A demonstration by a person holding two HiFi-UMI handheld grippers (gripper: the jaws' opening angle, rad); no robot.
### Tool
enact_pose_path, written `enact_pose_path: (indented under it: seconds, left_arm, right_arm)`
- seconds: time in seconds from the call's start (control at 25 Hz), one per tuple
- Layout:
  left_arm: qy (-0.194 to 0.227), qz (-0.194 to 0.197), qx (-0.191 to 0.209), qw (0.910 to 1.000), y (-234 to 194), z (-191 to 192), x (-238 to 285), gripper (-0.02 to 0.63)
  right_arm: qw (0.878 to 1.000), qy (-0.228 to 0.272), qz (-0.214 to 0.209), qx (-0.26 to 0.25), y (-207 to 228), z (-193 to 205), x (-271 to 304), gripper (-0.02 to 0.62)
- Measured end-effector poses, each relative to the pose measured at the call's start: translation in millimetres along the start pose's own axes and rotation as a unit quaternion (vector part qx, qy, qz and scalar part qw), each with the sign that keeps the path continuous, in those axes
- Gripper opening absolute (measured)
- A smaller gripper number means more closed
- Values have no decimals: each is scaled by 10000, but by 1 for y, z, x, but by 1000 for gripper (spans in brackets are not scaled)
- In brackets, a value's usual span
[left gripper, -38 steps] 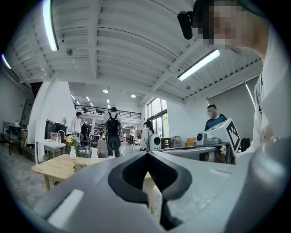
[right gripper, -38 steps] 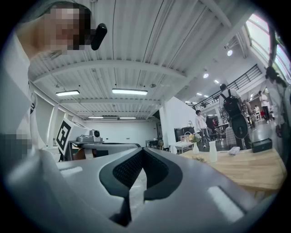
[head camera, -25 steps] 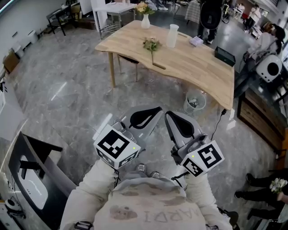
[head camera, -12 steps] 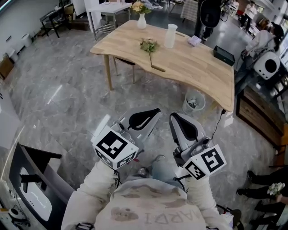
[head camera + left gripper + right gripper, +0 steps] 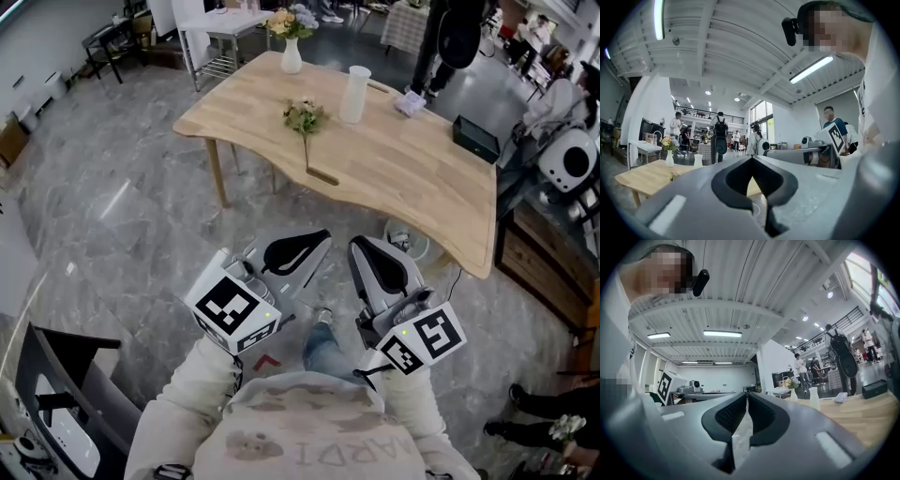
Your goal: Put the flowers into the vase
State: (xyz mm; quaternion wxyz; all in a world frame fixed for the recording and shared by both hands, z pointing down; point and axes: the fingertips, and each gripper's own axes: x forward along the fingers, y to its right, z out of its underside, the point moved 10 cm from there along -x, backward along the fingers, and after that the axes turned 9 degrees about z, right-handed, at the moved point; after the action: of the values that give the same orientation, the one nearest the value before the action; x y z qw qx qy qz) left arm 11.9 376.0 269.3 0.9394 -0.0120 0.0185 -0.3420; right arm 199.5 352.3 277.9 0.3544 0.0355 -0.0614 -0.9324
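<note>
A loose bunch of flowers point(image 5: 304, 120) lies on the wooden table point(image 5: 412, 178), its stem pointing toward me. Just beyond it stands a tall white vase point(image 5: 354, 94), empty as far as I can see. At the table's far corner a small white vase point(image 5: 292, 58) holds a bouquet. My left gripper point(image 5: 298, 251) and right gripper point(image 5: 377, 265) hover side by side near my chest, well short of the table, both shut with nothing in them. The left gripper point(image 5: 752, 159) view shows the table point(image 5: 640, 176) and tall vase point(image 5: 697, 161) far off. The right gripper point(image 5: 746, 394) view shows the tall vase point(image 5: 814, 398) at the right.
A black box point(image 5: 476, 139) and a small flat item point(image 5: 410, 101) sit on the table's right part. A waste bin point(image 5: 405, 240) stands under its near edge. A white device point(image 5: 574, 155) and cabinet are at the right, a dark chair point(image 5: 66, 422) at the lower left. People stand behind.
The table has come nearer and lower in the head view as I step toward it. Both grippers stay shut and together before my chest.
</note>
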Motion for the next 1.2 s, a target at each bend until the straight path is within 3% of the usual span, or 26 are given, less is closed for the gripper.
enact_pose_path:
  seconds: [0.4, 0.76, 1.2]
  left_arm:
    - [178, -425, 77, 9989, -108, -12, 86, 0]
    - [103, -928, -13, 9956, -176, -3, 99, 0]
    - [47, -458, -143, 9988, -304, 5, 124, 0]
  right_arm:
    - [9988, -145, -444, -157, 103, -16, 101, 57]
    - [9970, -438, -638, 94, 146, 0, 181, 66]
    - [9968, -760, -201, 157, 184, 18, 296, 80]
